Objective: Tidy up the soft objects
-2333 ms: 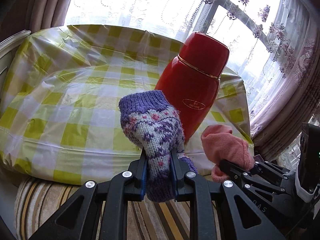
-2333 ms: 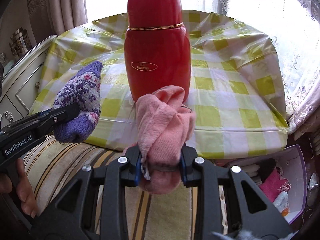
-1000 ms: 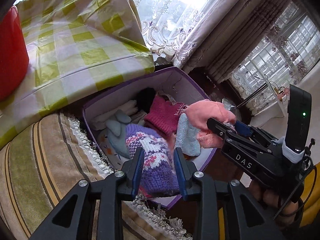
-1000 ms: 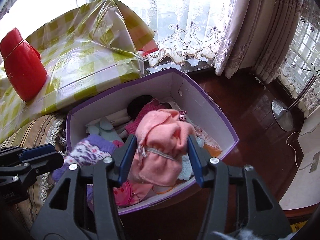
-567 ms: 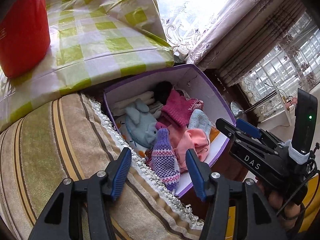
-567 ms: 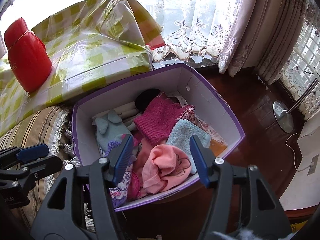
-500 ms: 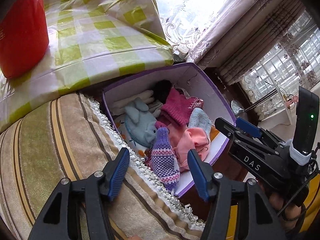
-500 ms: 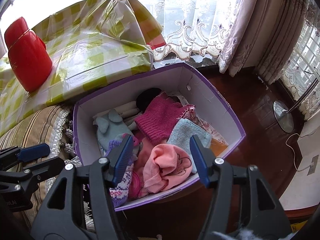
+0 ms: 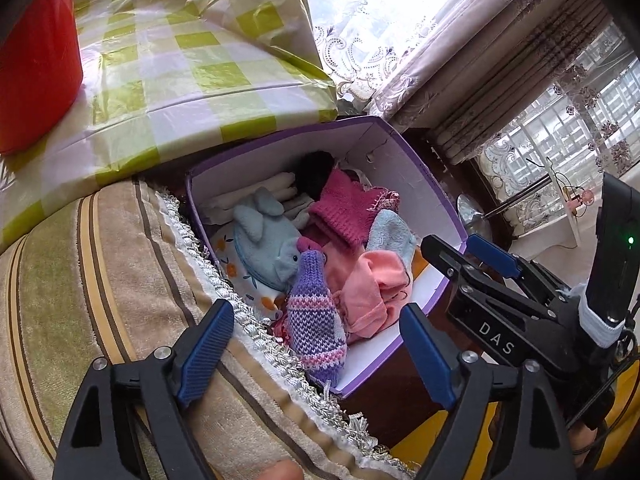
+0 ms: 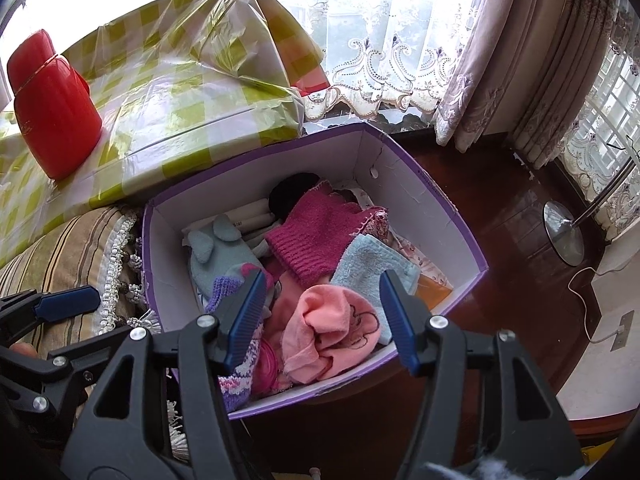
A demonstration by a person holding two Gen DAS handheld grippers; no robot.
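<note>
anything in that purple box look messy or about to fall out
Mostly the purple knitted sock: it stands on end against the purple box near wall, its lower end draped over the rim. The pink cloth is a crumpled heap beside it. Both grippers hang open and empty above.

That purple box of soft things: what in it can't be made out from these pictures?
- Black item, both views: too dark to identify.
- Purple knitted piece: in the right wrist view, the right hand-held gripper hides its middle.
- Purple box bottom: covered by the pile, both views.
- Red flask: cut off by the left wrist view's edge.
</note>
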